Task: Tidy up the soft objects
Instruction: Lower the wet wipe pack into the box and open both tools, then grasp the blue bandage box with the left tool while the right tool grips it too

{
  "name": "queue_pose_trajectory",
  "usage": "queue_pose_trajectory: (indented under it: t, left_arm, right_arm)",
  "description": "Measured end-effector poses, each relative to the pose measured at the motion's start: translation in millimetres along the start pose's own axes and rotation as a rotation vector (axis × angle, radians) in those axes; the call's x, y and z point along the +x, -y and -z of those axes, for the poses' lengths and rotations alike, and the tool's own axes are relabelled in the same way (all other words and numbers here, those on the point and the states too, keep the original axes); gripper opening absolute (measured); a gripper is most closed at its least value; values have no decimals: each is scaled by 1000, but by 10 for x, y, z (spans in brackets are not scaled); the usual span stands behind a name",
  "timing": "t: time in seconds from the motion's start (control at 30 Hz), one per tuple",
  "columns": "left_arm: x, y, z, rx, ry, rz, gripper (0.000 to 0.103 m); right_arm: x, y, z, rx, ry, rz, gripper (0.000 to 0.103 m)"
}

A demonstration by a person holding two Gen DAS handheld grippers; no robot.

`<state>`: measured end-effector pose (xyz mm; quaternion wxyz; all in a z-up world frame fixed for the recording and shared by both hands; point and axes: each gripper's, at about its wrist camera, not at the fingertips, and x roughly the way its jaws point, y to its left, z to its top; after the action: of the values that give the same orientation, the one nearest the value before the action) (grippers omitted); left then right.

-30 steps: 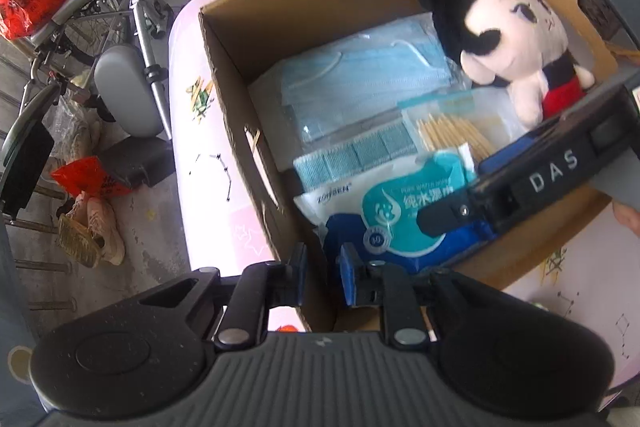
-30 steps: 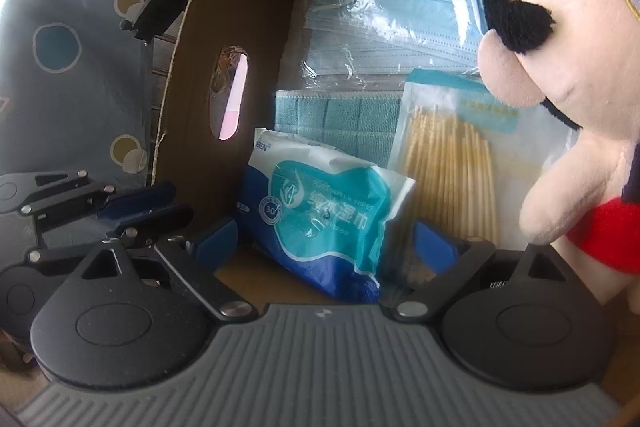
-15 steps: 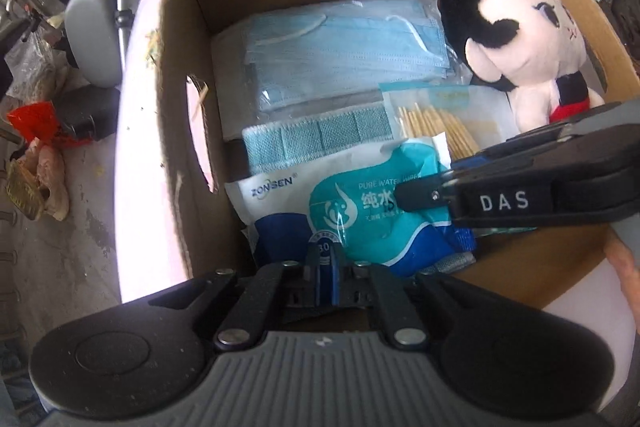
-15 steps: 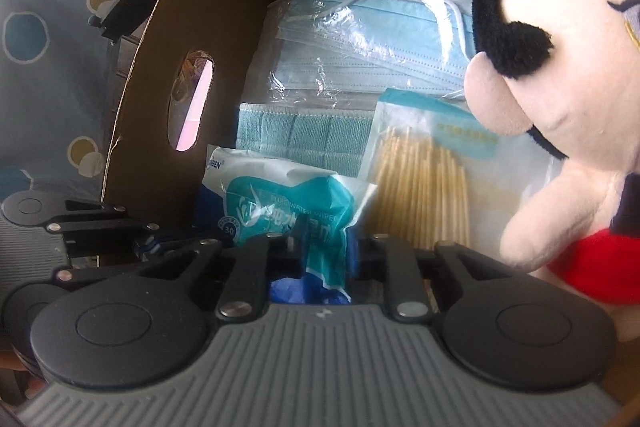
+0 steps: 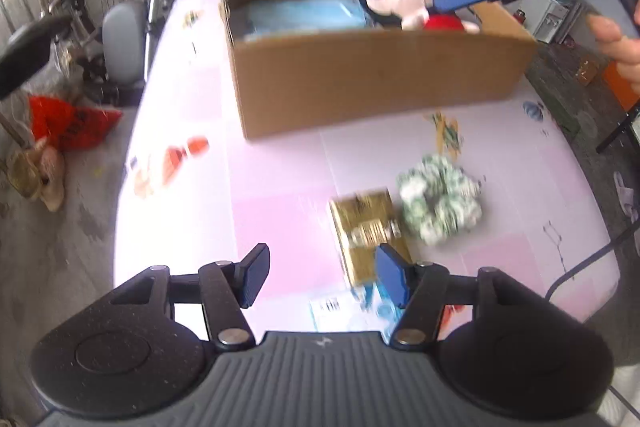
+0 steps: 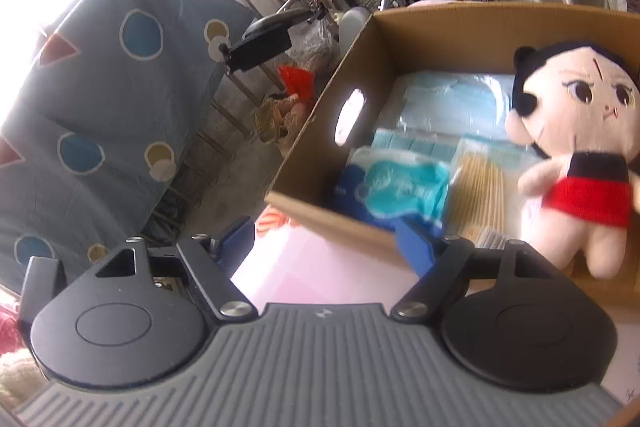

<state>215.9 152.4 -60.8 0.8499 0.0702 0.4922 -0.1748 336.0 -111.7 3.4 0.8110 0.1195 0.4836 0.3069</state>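
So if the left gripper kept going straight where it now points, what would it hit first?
Probably bare pink tabletop: the open left gripper points down at it, nothing between its fingers. The gold packet lies just right of that line, though blur makes depth unclear.

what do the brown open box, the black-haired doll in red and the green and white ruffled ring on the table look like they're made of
Brown open box: corrugated cardboard, it seems; matte brown walls, a raw cut rim and a punched hand hole.
Black-haired doll in red: plush fabric, stuffed; fuzzy matte surface, rounded soft limbs.
Green and white ruffled ring: probably gathered printed cloth, like a scrunchie; it is blurred, so the weave cannot be told.
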Motion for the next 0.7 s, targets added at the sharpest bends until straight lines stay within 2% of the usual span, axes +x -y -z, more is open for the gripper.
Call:
queue_pose_trajectory:
  t: [0.07,0.17,0.23,0.27,0.3,0.37,0.47,0.6,0.7]
  left_arm:
    - [125,58,388,-34,-55,42,76]
    - [330,144,783,-89,-109,101,77]
    - [441,197,938,-114,-143,104,78]
    - [487,214,986,-120,-142,107,77]
    - [477,240,1044,-113,-107,96,77]
    - [472,370,1072,-26,-96,66,77]
    - [460,493,1101,64,-113,100,77]
    - [437,696,1141,220,-69,97,76]
    - [501,883,1085,341,-75,145,76]
  right_arm:
    - [8,-86,320,-11,-37,-2,78]
    - [105,-178,821,-13,-68,-25,78]
    - [180,-184,1081,26,-96,-47,78]
    - [221,-180,1202,45,-113,-57,78]
    - [241,-172,1279,60,-123,-64,78]
    - [245,-145,1492,102,-137,-71,78]
    - [212,-40,1731,144,-156,-48,78]
    - [137,144,1972,191,-174,-23,78]
    - [70,243,2120,207,-177,10,78]
